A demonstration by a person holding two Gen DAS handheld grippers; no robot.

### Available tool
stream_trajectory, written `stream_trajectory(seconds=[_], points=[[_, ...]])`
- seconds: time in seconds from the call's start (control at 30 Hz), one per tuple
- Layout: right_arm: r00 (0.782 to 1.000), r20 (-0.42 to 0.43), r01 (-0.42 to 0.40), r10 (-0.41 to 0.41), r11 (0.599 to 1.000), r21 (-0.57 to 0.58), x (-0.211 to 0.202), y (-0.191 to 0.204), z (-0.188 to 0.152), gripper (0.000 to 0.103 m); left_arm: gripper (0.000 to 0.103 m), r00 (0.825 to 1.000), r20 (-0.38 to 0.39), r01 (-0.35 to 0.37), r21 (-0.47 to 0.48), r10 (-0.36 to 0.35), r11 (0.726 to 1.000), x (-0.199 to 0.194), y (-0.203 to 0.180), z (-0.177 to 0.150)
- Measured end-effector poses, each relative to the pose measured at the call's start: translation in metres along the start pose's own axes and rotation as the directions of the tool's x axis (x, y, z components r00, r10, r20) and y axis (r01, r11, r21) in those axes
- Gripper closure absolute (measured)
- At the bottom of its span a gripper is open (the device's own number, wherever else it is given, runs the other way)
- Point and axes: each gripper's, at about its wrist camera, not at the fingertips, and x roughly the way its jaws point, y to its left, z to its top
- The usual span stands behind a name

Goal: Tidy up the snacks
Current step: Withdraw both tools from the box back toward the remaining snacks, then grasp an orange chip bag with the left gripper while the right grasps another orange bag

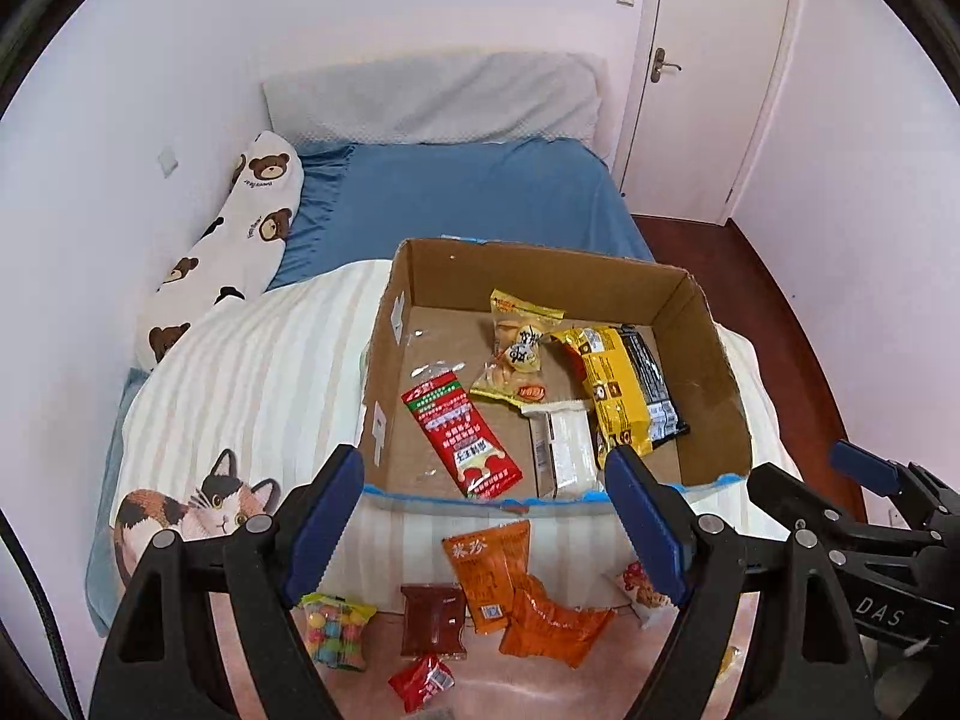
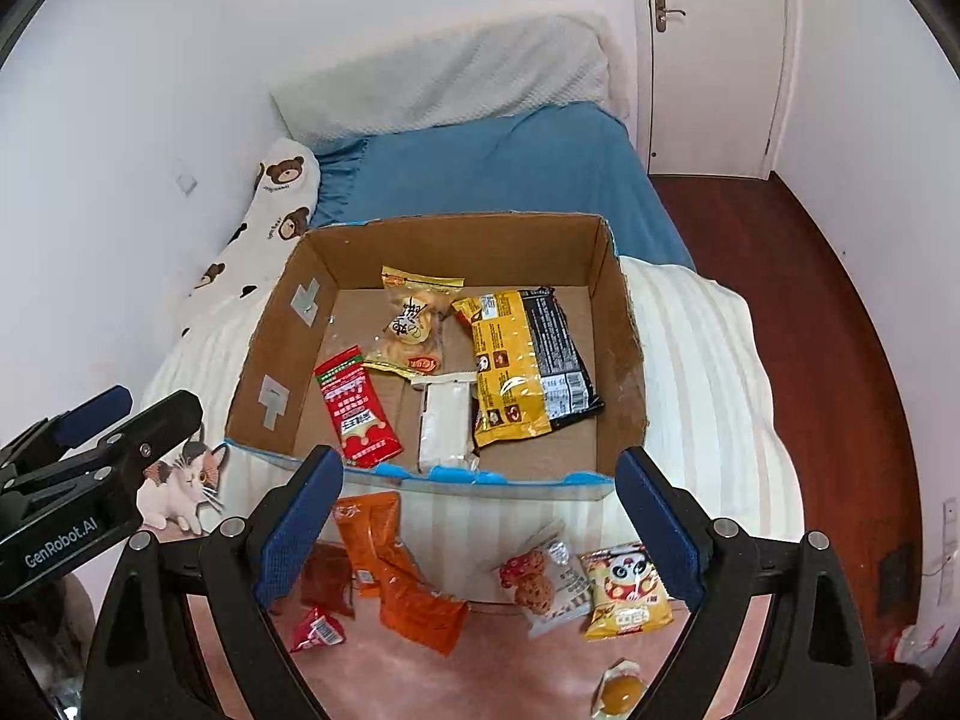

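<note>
An open cardboard box sits on the bed and holds a red packet, a yellow bun bag, a white packet and a yellow-black bag. In front of the box lie loose snacks: orange packets, a dark red packet, a candy bag, a cookie packet, a panda packet. My left gripper and right gripper hover open and empty above them.
The bed has a striped quilt with a cat print, a blue sheet and a bear-print pillow along the left wall. A small red packet and a yellow jelly cup lie nearest. Wooden floor and a door are at right.
</note>
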Motion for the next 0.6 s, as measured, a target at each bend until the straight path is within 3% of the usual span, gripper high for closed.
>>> stream_trajectory(seconds=[0.13, 0.27, 0.47, 0.6], points=[[0.997, -0.067, -0.035, 0.036, 0.999, 0.023, 0.016, -0.002, -0.015, 0.009, 0.021, 0.998, -0.049, -0.027, -0.015, 0.026, 1.0, 0.013, 0.013, -0.019], [0.975, -0.208, -0.079, 0.079, 0.997, 0.007, 0.059, 0.005, -0.044, 0.009, 0.021, 0.985, -0.138, -0.101, -0.009, 0.099, 0.995, 0.042, 0.035, -0.053], [0.93, -0.366, -0.09, 0.033, 0.986, -0.139, 0.134, 0.037, -0.093, 0.009, 0.021, 0.936, -0.299, -0.201, -0.017, 0.187, 0.979, 0.089, 0.077, -0.111], [0.903, -0.429, -0.114, -0.022, 0.95, -0.289, 0.166, 0.068, -0.12, 0.009, 0.021, 0.906, -0.363, -0.239, -0.019, 0.216, 0.971, 0.105, 0.094, -0.138]])
